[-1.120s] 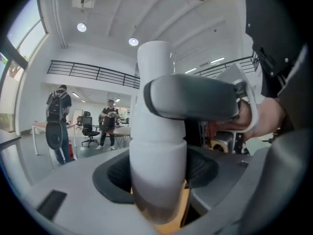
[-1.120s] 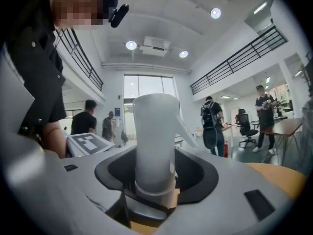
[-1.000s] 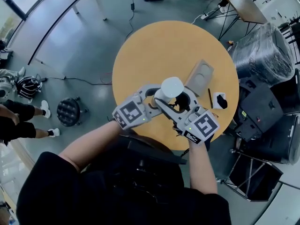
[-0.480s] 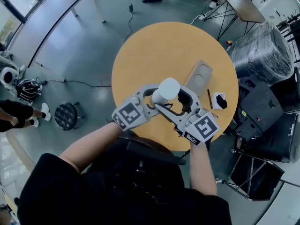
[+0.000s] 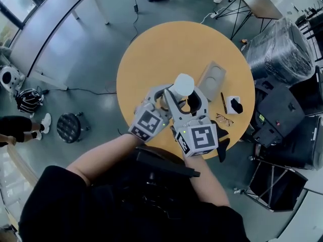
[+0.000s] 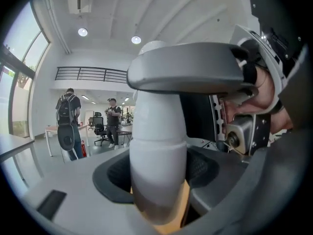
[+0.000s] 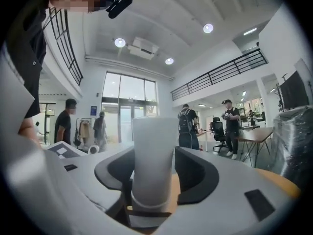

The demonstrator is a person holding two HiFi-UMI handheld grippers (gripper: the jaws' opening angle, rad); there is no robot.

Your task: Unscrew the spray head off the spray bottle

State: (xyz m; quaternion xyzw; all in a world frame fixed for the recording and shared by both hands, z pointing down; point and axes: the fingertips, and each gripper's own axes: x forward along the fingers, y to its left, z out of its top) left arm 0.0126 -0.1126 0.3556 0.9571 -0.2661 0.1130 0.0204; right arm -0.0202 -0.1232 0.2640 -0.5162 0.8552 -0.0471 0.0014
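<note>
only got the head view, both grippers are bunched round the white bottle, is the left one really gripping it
observer: yes. The left gripper view shows the left gripper with its pads pressed on both sides of the spray bottle, low on the body.
operator: and the right one, same height or higher
observer: higher. In the right gripper view the right gripper stands around the white cap. Its jaws have just been closing, and the pads look to be against the cap on both sides.
operator: anyone close in front of us
observer: not close. The right gripper view shows a person with a backpack far off, back turned.
</note>
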